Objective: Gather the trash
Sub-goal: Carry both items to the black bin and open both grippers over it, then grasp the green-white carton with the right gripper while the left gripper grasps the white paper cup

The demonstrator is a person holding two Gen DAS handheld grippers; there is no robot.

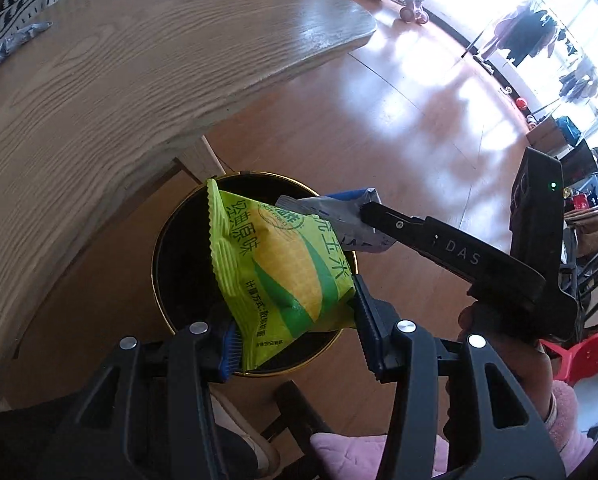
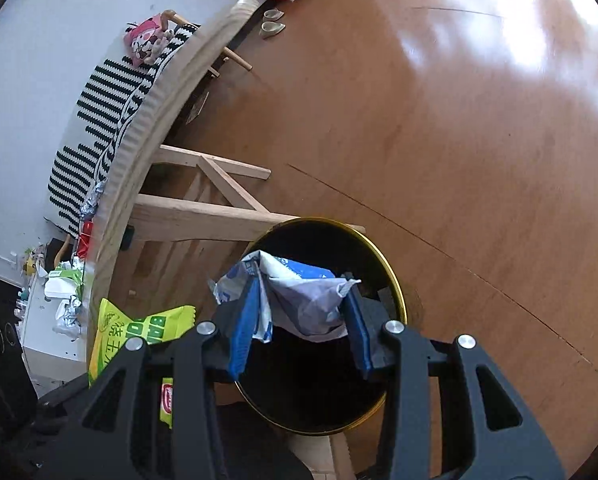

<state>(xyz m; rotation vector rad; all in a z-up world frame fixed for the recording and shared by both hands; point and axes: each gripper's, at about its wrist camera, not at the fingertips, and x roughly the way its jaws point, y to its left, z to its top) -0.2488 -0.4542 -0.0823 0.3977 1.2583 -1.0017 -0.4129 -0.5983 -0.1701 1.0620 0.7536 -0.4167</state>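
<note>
My left gripper (image 1: 295, 320) is shut on a green and yellow corn snack bag (image 1: 275, 264) and holds it over a black trash bin with a gold rim (image 1: 167, 236) on the floor. My right gripper (image 2: 299, 320) holds a crumpled white and blue wrapper (image 2: 299, 292) between its blue pads over the same bin (image 2: 395, 292). The right gripper also shows in the left wrist view (image 1: 365, 210), gripping the wrapper (image 1: 339, 208). The green bag shows at the lower left of the right wrist view (image 2: 139, 328).
A round wooden table (image 1: 119, 80) stands beside the bin, its edge (image 2: 139, 152) close to it. A silver wrapper (image 1: 15, 42) lies on the table. More crumpled trash (image 2: 69, 284) lies on it. Wooden table legs (image 2: 203, 216) stand behind the bin.
</note>
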